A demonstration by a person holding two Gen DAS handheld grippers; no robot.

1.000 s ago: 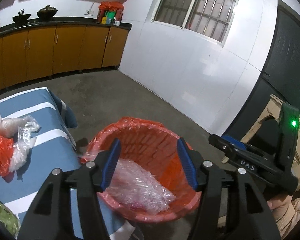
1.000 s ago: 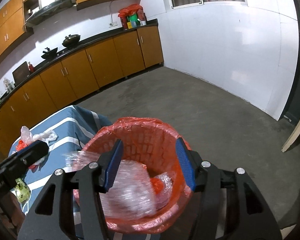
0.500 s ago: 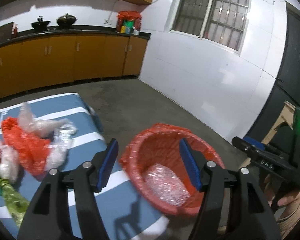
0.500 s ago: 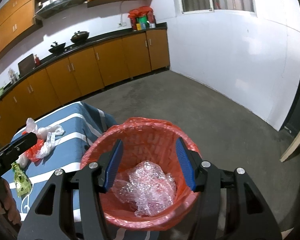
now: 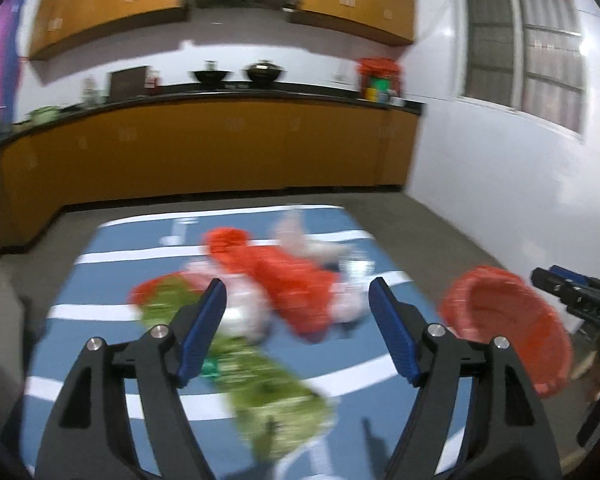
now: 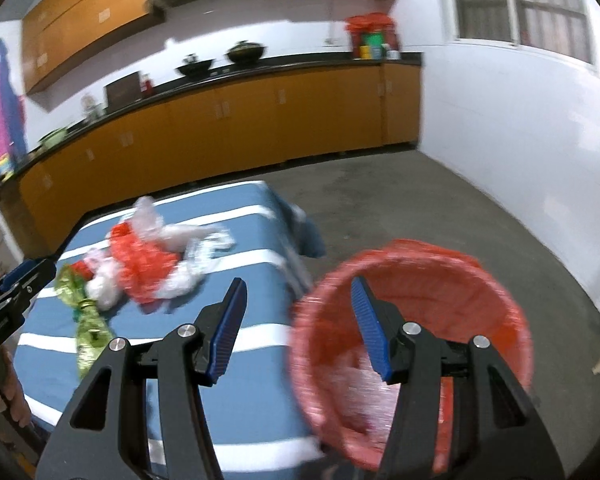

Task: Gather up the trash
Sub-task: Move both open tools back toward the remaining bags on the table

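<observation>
Both views are lit by even indoor light; the white wall (image 5: 500, 184) reads bright, with no visible lamp. Motion blur is strong in the left wrist view: the trash pile (image 5: 284, 280) and green wrapper (image 5: 268, 384) on the bench (image 5: 112, 264) are smeared. The left gripper (image 5: 296, 328) stays sharp. In the right wrist view the red basket (image 6: 496, 292) is blurred, the right gripper (image 6: 298, 320) crisp. Fisheye distortion bends the cabinets (image 6: 260, 112); corners vignette to black. Soft shadows lie beneath the trash.
</observation>
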